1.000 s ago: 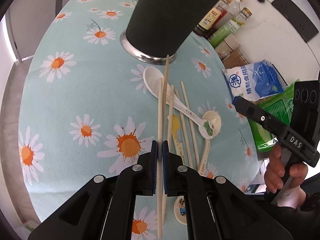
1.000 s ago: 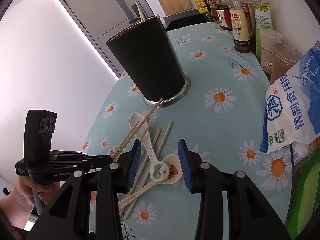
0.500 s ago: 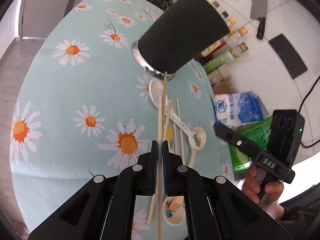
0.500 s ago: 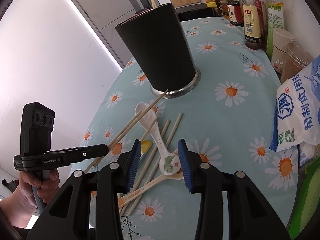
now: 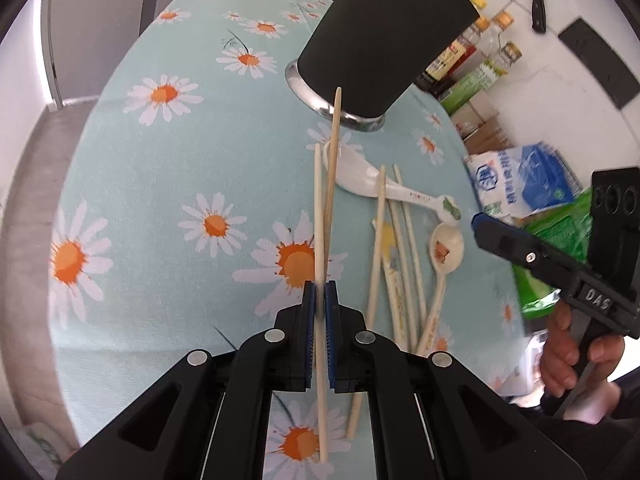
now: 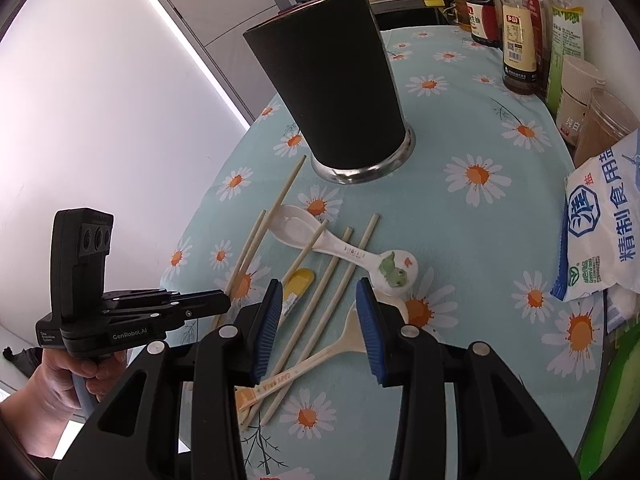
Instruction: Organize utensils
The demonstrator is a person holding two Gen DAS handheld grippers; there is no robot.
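A: Which step? B: Left gripper (image 5: 319, 300) clamped on a chopstick (image 5: 333, 160), tip near the black utensil holder (image 5: 384, 36); right gripper (image 6: 318, 300) gapes empty above the scattered chopsticks. A: Next? B: Probably lift it, tip into the holder.

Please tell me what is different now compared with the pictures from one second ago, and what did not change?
The left gripper stays shut on a pair of chopsticks; their far tips, which lay at the base of the black utensil holder, now stand a little off it. The right gripper stays open and holds nothing. The spoons and loose chopsticks lie as before on the tablecloth.
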